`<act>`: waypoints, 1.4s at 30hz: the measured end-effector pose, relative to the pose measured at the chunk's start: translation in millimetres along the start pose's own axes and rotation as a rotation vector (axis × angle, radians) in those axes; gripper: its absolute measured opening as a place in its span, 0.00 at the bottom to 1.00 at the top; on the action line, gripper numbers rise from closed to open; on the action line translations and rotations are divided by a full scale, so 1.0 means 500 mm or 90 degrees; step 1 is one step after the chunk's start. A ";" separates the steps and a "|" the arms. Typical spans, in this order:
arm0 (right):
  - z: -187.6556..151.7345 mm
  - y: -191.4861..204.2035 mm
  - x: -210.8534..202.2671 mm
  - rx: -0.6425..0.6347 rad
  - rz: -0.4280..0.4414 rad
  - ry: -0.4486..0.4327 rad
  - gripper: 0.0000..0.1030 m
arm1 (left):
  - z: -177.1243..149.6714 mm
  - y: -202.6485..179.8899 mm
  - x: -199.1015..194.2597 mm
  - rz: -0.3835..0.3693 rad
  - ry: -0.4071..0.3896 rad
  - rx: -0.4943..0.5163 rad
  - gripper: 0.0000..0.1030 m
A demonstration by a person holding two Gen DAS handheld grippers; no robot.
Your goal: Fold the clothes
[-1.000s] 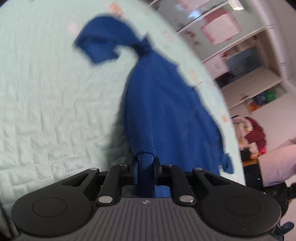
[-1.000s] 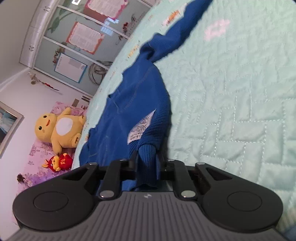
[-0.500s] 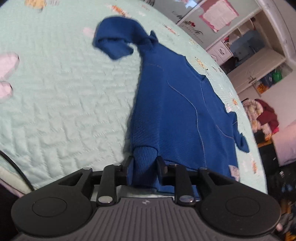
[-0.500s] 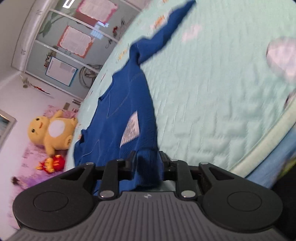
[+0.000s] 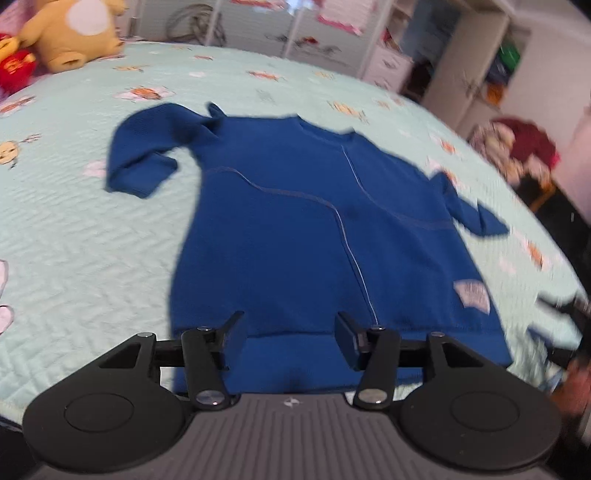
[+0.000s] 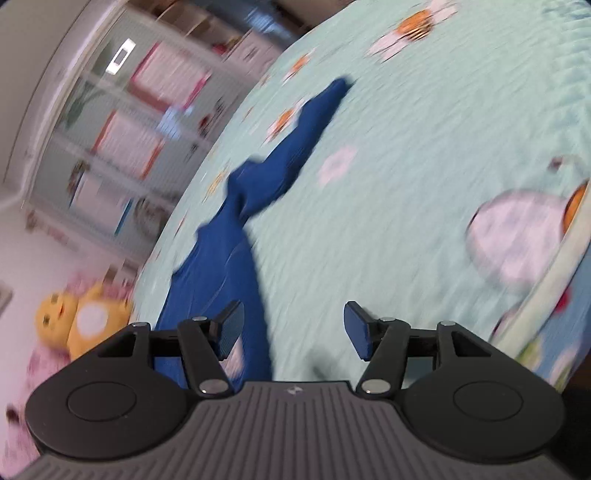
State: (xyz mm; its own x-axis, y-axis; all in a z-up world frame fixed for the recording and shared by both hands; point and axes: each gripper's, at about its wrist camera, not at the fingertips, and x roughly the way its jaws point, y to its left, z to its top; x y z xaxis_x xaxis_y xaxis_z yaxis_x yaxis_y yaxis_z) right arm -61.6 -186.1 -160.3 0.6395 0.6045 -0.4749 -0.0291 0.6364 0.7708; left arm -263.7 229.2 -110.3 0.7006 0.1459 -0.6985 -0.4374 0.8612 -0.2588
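A blue sweater (image 5: 314, 229) lies spread flat on the mint quilted bedspread (image 5: 81, 251), collar at the far side, hem nearest me. Its left sleeve (image 5: 144, 155) is bent back on itself and its right sleeve (image 5: 476, 214) points to the right. My left gripper (image 5: 290, 334) hovers over the hem with its jaws opening and the pads clear of the cloth. In the right wrist view the sweater (image 6: 236, 236) runs away along the left, one sleeve (image 6: 314, 118) stretched far out. My right gripper (image 6: 293, 330) is opening too, over bare bedspread (image 6: 388, 221) beside the sweater's edge, holding nothing.
A yellow plush toy (image 5: 74, 33) and a red toy (image 5: 14, 70) sit at the far left of the bed. Wardrobes and shelves (image 5: 461, 55) stand behind it. A pile of clothes (image 5: 524, 144) lies at the right. The bed's edge (image 6: 546, 280) runs along the right.
Both grippers let go of the sweater's hem and opened. The left view rolled upright and drew back, so the whole sweater now shows lying flat. The right gripper shifted off the cloth.
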 end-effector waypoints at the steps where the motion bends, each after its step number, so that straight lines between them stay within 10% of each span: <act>1: 0.021 -0.009 0.003 0.014 -0.005 -0.013 0.59 | -0.004 -0.008 0.007 -0.004 0.008 0.004 0.53; 9: 0.244 -0.064 0.110 0.085 -0.006 -0.121 0.63 | -0.001 -0.061 0.086 0.027 0.024 0.046 0.53; 16: 0.386 -0.044 0.295 0.043 -0.062 -0.132 0.64 | -0.039 -0.124 0.155 0.186 -0.047 0.165 0.67; 22: 0.288 0.165 0.408 -0.280 -0.232 -0.155 0.69 | -0.084 -0.157 0.167 0.261 -0.136 0.207 0.70; 27: 0.252 0.193 0.545 -0.353 -0.357 -0.141 0.73 | -0.097 -0.166 0.165 0.278 -0.164 0.223 0.70; 31: 0.271 0.146 0.465 -0.286 -0.350 -0.201 0.06 | -0.099 -0.157 0.161 0.265 -0.170 0.206 0.72; 32: 0.279 0.132 0.429 -0.259 -0.334 -0.217 0.04 | -0.098 -0.155 0.161 0.262 -0.170 0.200 0.72; 36: 0.277 0.039 0.228 -0.158 -0.321 -0.309 0.13 | -0.096 -0.149 0.160 0.250 -0.171 0.182 0.73; 42: 0.203 -0.033 0.074 -0.096 -0.307 -0.344 0.59 | -0.099 -0.151 0.160 0.245 -0.174 0.177 0.73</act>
State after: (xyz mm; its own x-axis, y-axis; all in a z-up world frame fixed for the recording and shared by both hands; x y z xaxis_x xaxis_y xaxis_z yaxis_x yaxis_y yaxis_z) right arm 40.4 -222.9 -147.5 0.8962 -0.0542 -0.4404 0.2700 0.8543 0.4442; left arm -202.5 151.6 -179.9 0.6564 0.5654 -0.4994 -0.5517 0.8113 0.1934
